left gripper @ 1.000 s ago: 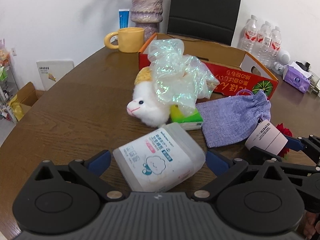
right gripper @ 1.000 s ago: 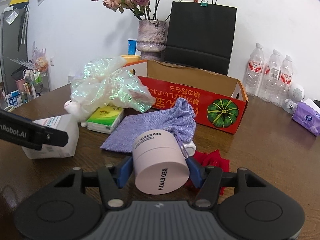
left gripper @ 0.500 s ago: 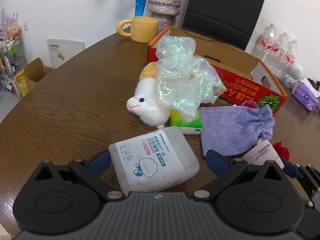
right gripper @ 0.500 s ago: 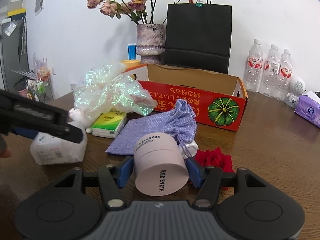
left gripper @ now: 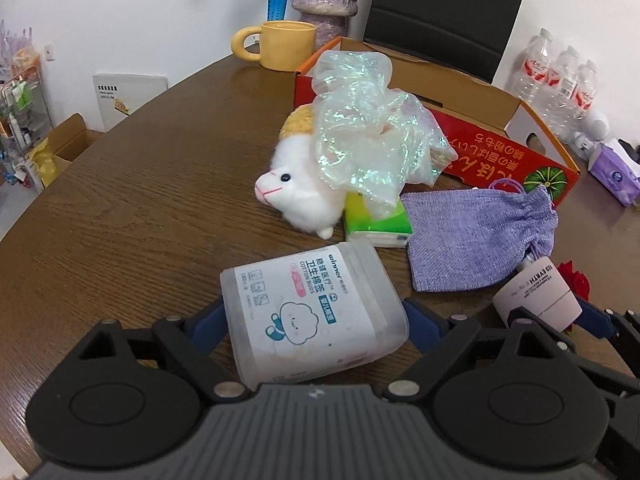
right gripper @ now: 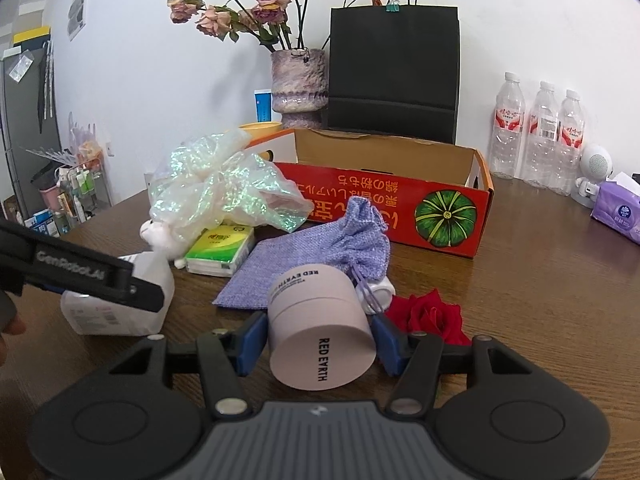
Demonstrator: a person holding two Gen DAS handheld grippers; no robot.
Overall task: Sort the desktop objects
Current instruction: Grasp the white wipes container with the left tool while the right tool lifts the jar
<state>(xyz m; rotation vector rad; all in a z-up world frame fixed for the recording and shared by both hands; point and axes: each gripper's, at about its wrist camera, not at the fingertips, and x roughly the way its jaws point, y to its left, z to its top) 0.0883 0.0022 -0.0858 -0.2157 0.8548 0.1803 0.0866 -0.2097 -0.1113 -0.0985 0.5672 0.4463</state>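
My left gripper (left gripper: 314, 316) is shut on a translucent cotton-bud box (left gripper: 312, 316) with a white label, held above the wooden table (left gripper: 140, 200). My right gripper (right gripper: 320, 336) is shut on a pink Red Earth jar (right gripper: 320, 320), which also shows in the left wrist view (left gripper: 538, 296). Beyond lie a purple drawstring pouch (right gripper: 316, 252), a green tissue pack (right gripper: 220, 250), a white plush toy (left gripper: 300, 192) under an iridescent plastic bag (left gripper: 368, 136), and a red rose (right gripper: 432, 314).
An open red cardboard box (right gripper: 400, 204) stands behind the pile. Behind it are a yellow mug (left gripper: 284, 44), a vase (right gripper: 298, 80), a black paper bag (right gripper: 394, 72), three water bottles (right gripper: 540, 136) and a purple tissue pack (right gripper: 618, 214).
Both grippers have risen with their loads. The left gripper lifted the cotton-bud box, with its view tilting down. The right gripper raised the jar a little.
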